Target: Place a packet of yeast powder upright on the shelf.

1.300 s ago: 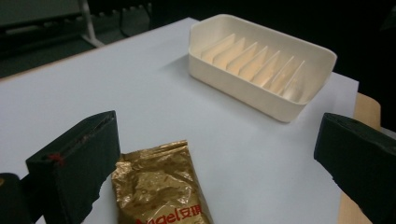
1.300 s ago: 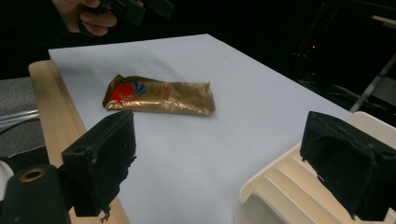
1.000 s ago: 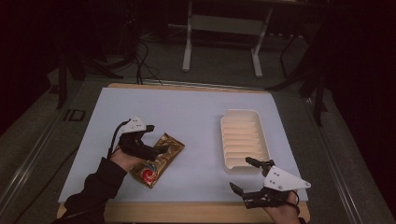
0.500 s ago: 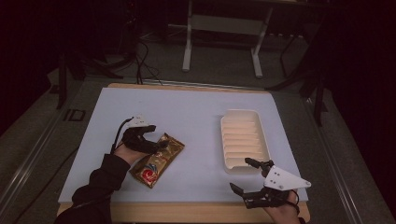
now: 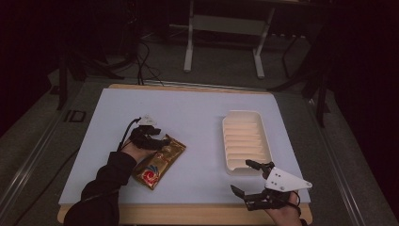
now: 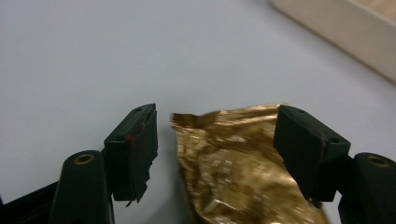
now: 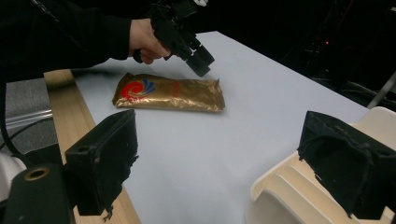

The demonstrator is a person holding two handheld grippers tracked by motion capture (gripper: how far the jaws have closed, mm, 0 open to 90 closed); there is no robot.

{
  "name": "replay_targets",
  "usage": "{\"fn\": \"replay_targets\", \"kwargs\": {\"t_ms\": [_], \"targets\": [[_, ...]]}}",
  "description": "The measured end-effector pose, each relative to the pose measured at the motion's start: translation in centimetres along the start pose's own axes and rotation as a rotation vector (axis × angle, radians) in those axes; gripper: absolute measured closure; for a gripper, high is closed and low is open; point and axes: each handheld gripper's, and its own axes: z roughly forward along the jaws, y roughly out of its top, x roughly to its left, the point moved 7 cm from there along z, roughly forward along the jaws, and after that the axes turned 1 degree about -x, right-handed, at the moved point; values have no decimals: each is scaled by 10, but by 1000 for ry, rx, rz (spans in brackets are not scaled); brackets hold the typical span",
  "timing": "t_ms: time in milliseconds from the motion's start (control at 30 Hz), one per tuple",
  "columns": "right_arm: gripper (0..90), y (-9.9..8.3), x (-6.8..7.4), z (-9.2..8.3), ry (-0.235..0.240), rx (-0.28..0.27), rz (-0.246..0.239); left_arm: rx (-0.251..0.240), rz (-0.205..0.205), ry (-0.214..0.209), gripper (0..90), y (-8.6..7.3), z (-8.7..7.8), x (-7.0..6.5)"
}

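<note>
Left gripper (image 5: 162, 142) lowered onto far end of gold packet (image 5: 157, 162), jaws just been closing, packet end between them, pads not yet pressing.

We see a dark room, and the light falls mostly on the table (image 5: 197, 113) in the middle. Its top is a pale blue-white sheet, and a light wooden edge (image 5: 188, 214) shows along the near side and the far side. Around the table the floor (image 5: 226, 66) is grey and looks like carpet. Behind the table stands a white metal frame (image 5: 223, 26) with two legs and flat feet. Black cables (image 5: 141, 56) lie on the floor to the left of this frame. On the far left a dark stand (image 5: 70, 70) rises from the floor. The walls are lost in the shadow, so we cannot tell their colour.
</note>
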Motion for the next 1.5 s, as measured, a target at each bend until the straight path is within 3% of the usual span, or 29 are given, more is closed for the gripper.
{"fn": "replay_targets", "kwargs": {"t_ms": [67,200,333,367,533,800,1100,1267,1300,1333,1500], "targets": [[116,0,0,0,-1,0,0,24,-9,21,322,-1,3,4],[116,-2,0,1,6,8,5,45,-29,-6,329,-3,7,5],[117,-2,0,1,5,9,2,82,-19,17,342,-12,13,7],[117,-2,0,1,4,11,0,94,-21,6,350,-15,15,7],[118,-4,-2,2,6,20,5,103,-26,14,379,-21,20,8],[118,-4,-1,2,9,23,8,139,-12,70,388,-25,23,2],[118,-4,0,3,21,27,11,158,-29,68,483,-24,24,-2],[119,-4,1,3,21,26,9,156,-32,63,567,-23,25,-9],[119,-4,1,3,23,25,10,160,-25,62,702,-23,26,-11],[119,-4,1,3,23,26,9,164,-24,57,761,-22,27,-13],[119,-3,1,3,24,25,7,164,23,111,863,-23,27,-14]]}}
